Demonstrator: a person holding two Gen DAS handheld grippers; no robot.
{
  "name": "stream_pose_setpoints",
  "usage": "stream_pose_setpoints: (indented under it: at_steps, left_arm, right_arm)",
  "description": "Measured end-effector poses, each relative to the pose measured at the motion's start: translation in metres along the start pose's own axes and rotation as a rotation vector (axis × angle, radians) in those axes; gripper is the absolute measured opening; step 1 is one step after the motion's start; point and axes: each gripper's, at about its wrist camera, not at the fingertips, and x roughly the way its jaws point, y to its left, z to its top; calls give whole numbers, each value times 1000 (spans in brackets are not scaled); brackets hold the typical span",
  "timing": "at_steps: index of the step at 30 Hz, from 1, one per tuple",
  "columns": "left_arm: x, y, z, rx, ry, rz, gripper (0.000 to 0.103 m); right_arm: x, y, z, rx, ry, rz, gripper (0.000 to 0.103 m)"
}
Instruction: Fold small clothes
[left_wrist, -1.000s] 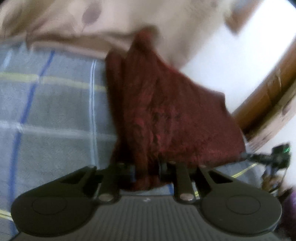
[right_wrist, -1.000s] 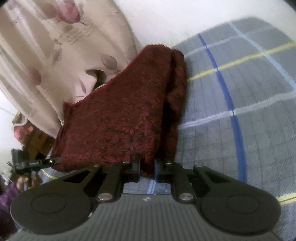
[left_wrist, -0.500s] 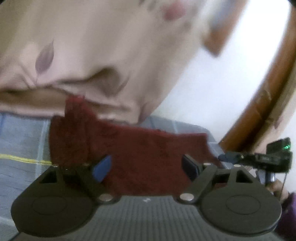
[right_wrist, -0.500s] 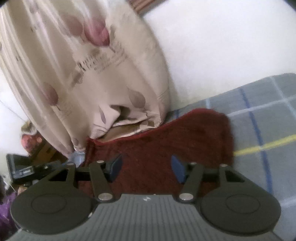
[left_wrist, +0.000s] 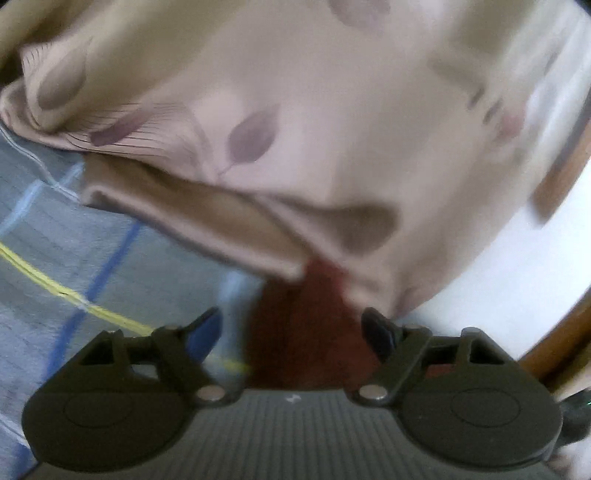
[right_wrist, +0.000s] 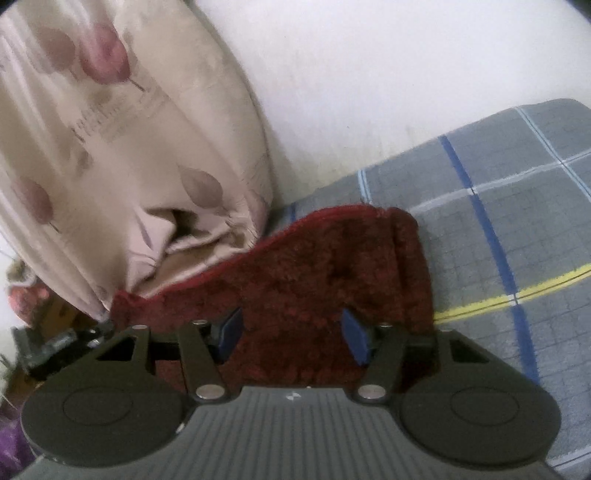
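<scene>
Though left blurs, right shows folded cloth

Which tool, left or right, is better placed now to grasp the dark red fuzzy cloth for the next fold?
Probably the right tool: it is open with much of the dark red fuzzy cloth between its fingers. The left tool, also open, sees only a blurred strip.
</scene>
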Motion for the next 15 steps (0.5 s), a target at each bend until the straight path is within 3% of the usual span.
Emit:
stream_pose_setpoints:
  at_steps: [2, 6, 9, 12, 15]
  left_arm:
    - [2, -16, 3, 18, 0, -15, 82]
    - [20, -58, -1, 99, 33, -88, 82]
    - [48, -66, -9, 154, 83, -21, 82]
    - [66, -42, -18, 95, 103, 73, 82]
    - [66, -28, -24, 76, 85, 58, 82]
  right_arm:
    - [-3, 8, 4, -38, -21, 8, 67]
    - [8, 10, 22, -25, -44, 36, 67]
    - [20, 1, 33, 15, -61, 45, 67]
    - [37, -15, 37, 70, -45, -14, 66]
    - [50, -36, 32, 141, -11, -61, 56]
